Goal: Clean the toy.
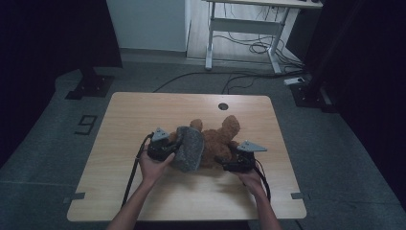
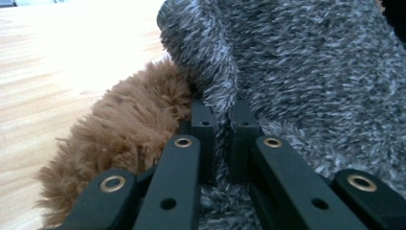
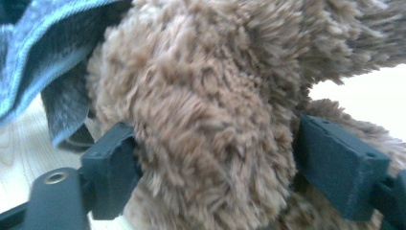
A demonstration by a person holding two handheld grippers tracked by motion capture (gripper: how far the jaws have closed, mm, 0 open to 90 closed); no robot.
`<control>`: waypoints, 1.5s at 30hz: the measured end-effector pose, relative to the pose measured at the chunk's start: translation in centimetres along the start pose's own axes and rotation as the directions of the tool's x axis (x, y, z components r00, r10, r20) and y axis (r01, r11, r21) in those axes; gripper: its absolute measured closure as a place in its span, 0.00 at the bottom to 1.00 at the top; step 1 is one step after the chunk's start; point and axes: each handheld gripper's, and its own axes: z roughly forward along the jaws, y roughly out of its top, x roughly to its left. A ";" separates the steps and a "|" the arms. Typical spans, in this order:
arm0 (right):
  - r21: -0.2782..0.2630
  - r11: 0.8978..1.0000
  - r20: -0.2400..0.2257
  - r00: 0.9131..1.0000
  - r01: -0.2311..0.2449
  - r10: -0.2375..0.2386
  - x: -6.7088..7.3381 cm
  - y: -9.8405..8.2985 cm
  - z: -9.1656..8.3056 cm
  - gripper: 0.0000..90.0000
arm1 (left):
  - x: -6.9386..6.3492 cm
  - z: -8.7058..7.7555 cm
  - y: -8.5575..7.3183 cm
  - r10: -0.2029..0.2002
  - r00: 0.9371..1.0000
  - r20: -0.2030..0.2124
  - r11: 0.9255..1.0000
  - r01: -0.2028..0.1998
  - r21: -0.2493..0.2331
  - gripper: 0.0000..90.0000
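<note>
**Two hand-held tools work on a plush bear and a grey fleece cloth**

A person's forearms come in from the near edge of a light wooden desk (image 1: 143, 115), each hand holding a black two-jaw tool. Between the tools, about mid-desk, lies a brown plush bear (image 1: 221, 140), partly covered on its left side by a fuzzy grey cloth (image 1: 189, 148).

The left tool (image 1: 168, 147) sits just left of the cloth and touches it. In the left gripper view its jaws stand almost together, pinching a fold of the grey cloth (image 2: 306, 62) between the pads. Brown fur of the bear (image 2: 129, 129) presses against the left jaw, directly beside the pinched fold, and bare desk shows beyond it.

The right tool (image 1: 229, 160) rests against the bear's right side, on the near edge of the toy. In the right gripper view its jaws stand wide apart, and a thick, rounded part of the bear (image 3: 210, 120) lies between them. The fur brushes both pads (image 3: 112, 167), but whether they press on it cannot be told; the jaws read as spread rather than clamped. To the upper left of this tool, a striped blue-grey inner side of the cloth (image 3: 48, 43) hangs over the bear.
</note>
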 end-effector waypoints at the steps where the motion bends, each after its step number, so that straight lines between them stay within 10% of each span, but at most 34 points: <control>1: -0.006 1.000 0.000 1.000 -0.003 0.003 0.2 0.2 0.0 0.16 | 0.0 -0.1 -0.2 -0.001 1.000 0.001 1.000 0.001 -0.001 0.93; 8: -0.021 0.999 -0.047 0.999 -0.026 0.025 0.5 1.0 0.4 0.15 | -0.6 -0.8 -1.3 0.010 1.000 0.009 1.000 -0.010 -0.007 0.93; 14: 0.001 1.000 -0.075 0.997 -0.018 0.018 0.5 -0.2 0.6 0.38 | -0.9 -1.6 -1.3 0.012 1.000 0.026 1.000 -0.012 0.004 0.93; 22: -0.006 0.999 -0.040 0.999 0.035 -0.035 0.8 -0.9 0.4 0.58 | -4.5 -3.1 3.6 0.095 0.992 0.077 0.992 -0.088 -0.088 0.93; 28: -0.022 0.994 0.007 0.995 0.103 -0.103 1.9 -1.3 0.1 0.61 | -9.5 1.1 8.4 0.161 0.978 0.131 0.985 -0.151 -0.084 0.92; 31: -0.015 0.989 0.029 0.989 0.148 -0.147 2.5 -1.4 -0.2 0.61 | -11.0 4.5 9.4 0.192 0.980 0.054 0.981 -0.193 0.000 0.92; 36: -0.007 0.988 0.039 0.987 0.153 -0.153 2.5 -1.8 -0.4 0.62 | -9.8 7.3 7.8 0.146 0.989 0.029 0.984 -0.148 0.097 0.92; 45: 0.007 0.993 0.041 0.992 0.115 -0.116 2.4 -2.0 -0.3 0.63 | -6.7 3.4 5.8 0.200 0.976 -0.086 0.978 -0.193 0.083 0.92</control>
